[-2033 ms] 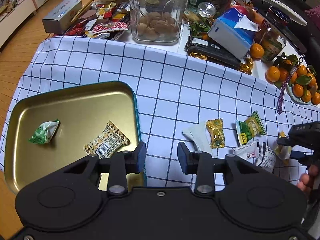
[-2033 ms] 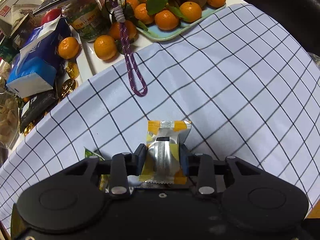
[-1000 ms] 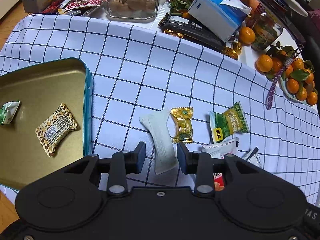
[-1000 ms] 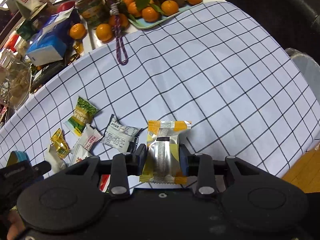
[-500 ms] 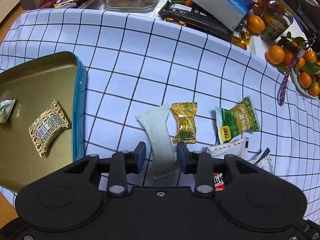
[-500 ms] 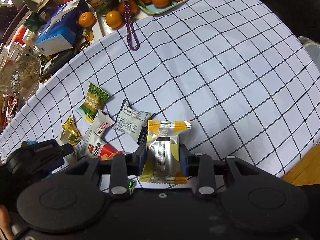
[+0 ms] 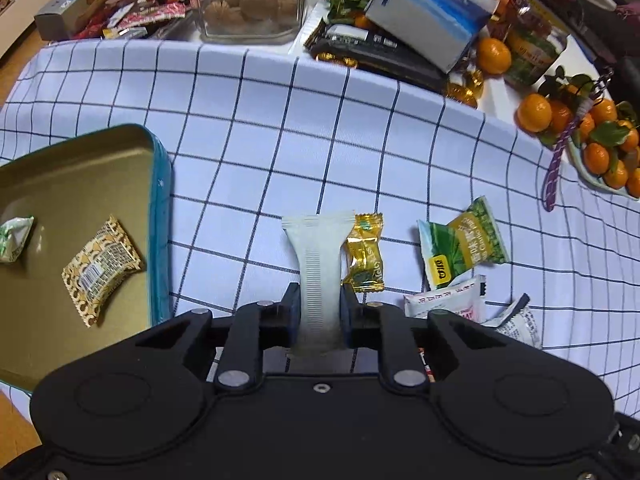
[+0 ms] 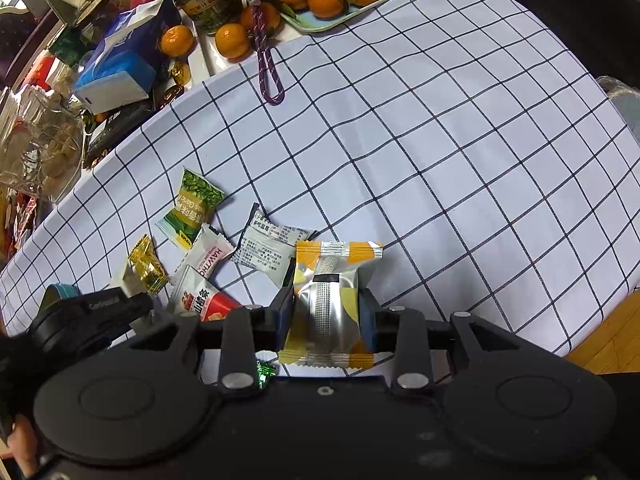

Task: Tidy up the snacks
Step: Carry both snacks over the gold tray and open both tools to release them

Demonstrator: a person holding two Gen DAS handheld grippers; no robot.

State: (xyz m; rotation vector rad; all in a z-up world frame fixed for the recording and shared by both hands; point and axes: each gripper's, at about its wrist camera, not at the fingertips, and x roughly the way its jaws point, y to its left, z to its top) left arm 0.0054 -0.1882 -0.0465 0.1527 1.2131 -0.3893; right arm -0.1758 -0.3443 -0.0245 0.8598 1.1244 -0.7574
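I see table under checked cloth; on cloth: gold tin, gold candy, green packet, more wrappers just beside.

Matte black gripper; silver screws

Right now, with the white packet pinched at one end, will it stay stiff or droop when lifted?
Probably fairly stiff: the white packet stands straight out from the left hand-held gripper, whose jaws are closing on it. Likely light, a small sealed wrapper. Its pinched waist suggests soft contents, so it may slip.
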